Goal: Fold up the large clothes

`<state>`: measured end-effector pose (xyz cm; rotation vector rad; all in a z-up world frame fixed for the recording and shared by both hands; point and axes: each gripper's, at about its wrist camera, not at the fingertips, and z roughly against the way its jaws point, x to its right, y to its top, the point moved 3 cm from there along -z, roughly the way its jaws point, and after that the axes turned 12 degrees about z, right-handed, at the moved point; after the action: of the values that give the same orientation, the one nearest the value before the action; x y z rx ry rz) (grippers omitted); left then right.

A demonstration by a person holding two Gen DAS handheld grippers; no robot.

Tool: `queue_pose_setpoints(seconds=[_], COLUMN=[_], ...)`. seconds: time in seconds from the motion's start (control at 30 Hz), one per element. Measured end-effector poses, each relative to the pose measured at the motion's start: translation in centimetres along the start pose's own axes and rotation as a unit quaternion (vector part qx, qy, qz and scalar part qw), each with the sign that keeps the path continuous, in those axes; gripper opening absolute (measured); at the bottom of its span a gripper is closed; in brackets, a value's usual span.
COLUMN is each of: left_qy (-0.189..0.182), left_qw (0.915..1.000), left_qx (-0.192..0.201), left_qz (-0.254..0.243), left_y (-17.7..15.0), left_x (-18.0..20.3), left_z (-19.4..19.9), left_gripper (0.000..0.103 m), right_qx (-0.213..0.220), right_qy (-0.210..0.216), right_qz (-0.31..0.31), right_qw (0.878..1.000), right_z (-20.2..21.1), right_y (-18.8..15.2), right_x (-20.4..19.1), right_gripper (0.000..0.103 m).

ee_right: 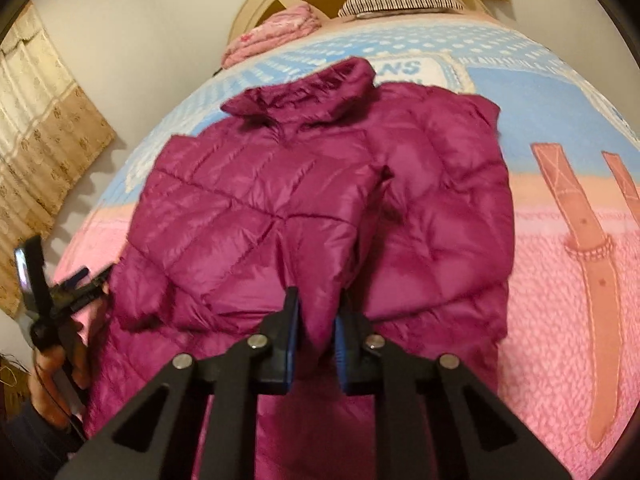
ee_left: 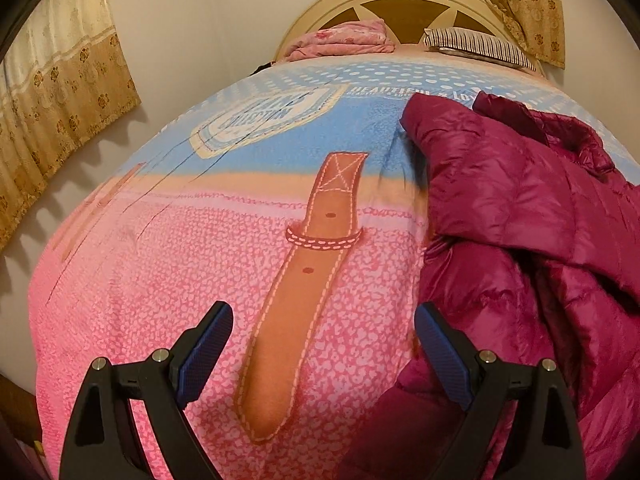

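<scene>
- A pink folded blanket (ee_right: 276, 34) and striped pillow (ee_right: 400, 0) lie at the bed's (ee_right: 560, 280) head edge.
- The magenta quilted jacket (ee_right: 320, 200) lies mid-bed, collar toward the headboard.
- Right gripper (ee_right: 316, 320) fingers pinch its hem; left gripper (ee_left: 324, 344) fingers are spread, empty.

Both grippers share one build: the left gripper (ee_left: 324, 344) and right gripper (ee_right: 316, 328) have black angular arms with triangular cut-outs, silver round screw heads behind the fingers, and blue textured pads (ee_left: 208, 344) lining each finger's inner face. A dark sleeve (ee_right: 28, 440) covers the left wrist.
</scene>
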<state>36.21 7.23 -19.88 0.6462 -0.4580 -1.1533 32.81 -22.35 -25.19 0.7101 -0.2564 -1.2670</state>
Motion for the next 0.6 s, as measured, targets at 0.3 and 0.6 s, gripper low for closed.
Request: queue_pose_setpoints(seconds=[0.3, 0.6], left_qy=[-0.059, -0.168], left_qw=[0.9974, 0.9844], left_qx=[0.042, 0.046], left_qz=[0.005, -0.026], left_y=[6.0, 9.2], left_x=[1.7, 10.2], left_z=[4.9, 4.0], left_gripper=[0.092, 0.092], right_qx=[0.014, 0.076], right_qy=[-0.072, -0.076], right_qz=[-0.017, -0.011], right_qw=[0.997, 0.994], right_z=[3.1, 4.7], right_y=[-0.5, 3.8], right_x=[1.6, 0.2], right_gripper=[0.057, 0.057])
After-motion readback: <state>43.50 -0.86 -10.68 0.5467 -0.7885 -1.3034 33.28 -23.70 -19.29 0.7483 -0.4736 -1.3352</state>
